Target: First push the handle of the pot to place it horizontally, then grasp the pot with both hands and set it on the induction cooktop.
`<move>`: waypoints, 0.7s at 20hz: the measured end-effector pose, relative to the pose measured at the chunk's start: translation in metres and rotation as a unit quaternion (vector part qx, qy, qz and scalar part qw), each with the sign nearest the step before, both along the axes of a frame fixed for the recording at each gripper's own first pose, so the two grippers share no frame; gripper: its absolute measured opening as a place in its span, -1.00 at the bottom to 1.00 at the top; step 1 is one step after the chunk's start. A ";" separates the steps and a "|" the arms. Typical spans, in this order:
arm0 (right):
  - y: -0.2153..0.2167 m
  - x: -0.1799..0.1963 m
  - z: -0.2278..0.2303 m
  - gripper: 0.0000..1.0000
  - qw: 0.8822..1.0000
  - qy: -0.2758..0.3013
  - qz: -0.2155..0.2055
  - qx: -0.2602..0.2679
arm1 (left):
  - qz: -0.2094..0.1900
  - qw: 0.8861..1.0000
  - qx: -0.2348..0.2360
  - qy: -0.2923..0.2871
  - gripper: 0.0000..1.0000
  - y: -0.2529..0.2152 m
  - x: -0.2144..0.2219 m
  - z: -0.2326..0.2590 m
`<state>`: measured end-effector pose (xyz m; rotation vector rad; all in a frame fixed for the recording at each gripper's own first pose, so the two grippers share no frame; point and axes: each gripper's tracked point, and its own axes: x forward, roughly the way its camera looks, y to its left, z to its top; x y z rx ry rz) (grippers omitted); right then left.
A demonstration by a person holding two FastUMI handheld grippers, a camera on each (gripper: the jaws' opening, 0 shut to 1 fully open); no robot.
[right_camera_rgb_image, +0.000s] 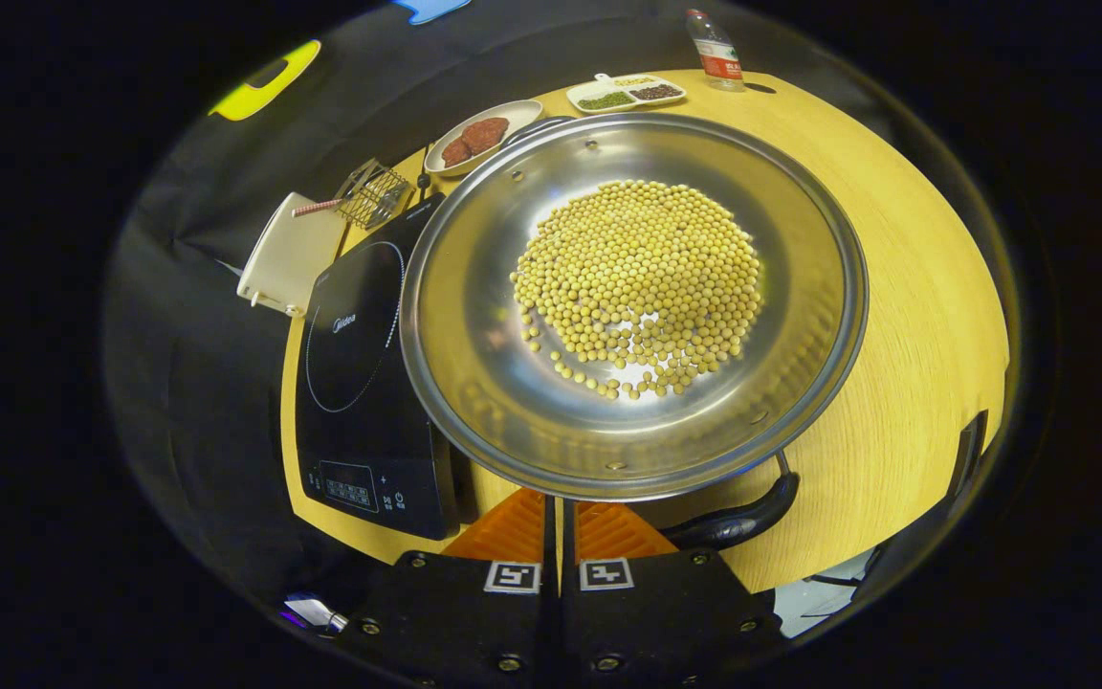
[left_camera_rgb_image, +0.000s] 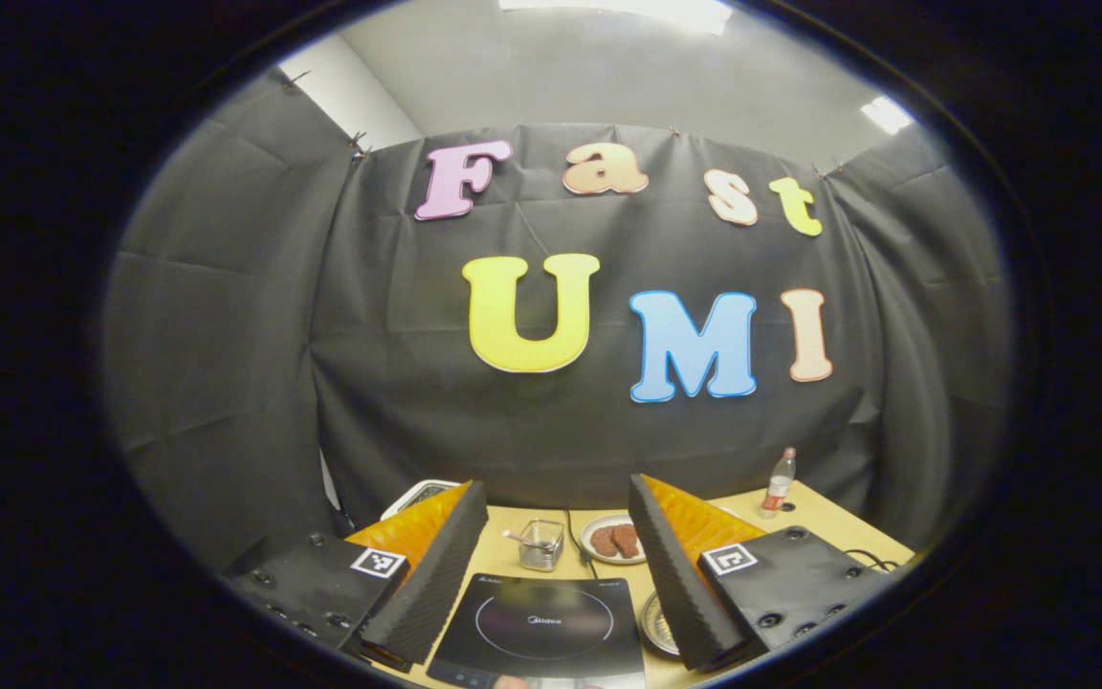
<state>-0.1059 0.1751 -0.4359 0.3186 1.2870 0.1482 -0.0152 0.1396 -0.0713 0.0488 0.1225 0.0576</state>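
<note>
A wide steel pot holding yellow beans stands on the wooden table, just right of the black induction cooktop. The pot's black near handle hangs below the rim and points right. My right gripper is shut, its orange fingers together at the pot's near rim, just left of that handle, with nothing between them. In the left gripper view, my left gripper is open and held above the table, with the cooktop showing between its fingers. A sliver of the pot lies beside its right finger.
A plate of brown food, a wire basket and a white box sit behind the cooktop. A divided dish and a bottle stand at the far edge. Bare wood lies right of the pot.
</note>
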 end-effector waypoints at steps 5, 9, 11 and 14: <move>-0.022 -0.001 -0.002 -0.98 0.999 -0.006 -0.029 -0.018 | -0.029 1.000 -0.008 -0.005 0.95 -0.002 0.006 0.000; -0.039 -0.003 -0.002 -0.98 0.999 -0.015 -0.033 -0.038 | -0.048 0.999 -0.006 -0.010 0.97 -0.012 0.008 0.006; -0.048 -0.004 -0.001 -0.98 0.998 -0.017 -0.038 -0.040 | -0.058 0.998 -0.007 -0.008 0.97 -0.023 0.007 0.006; -0.061 -0.006 -0.002 -0.99 0.998 -0.016 -0.046 -0.037 | -0.064 0.998 -0.003 -0.012 0.97 -0.039 0.009 0.010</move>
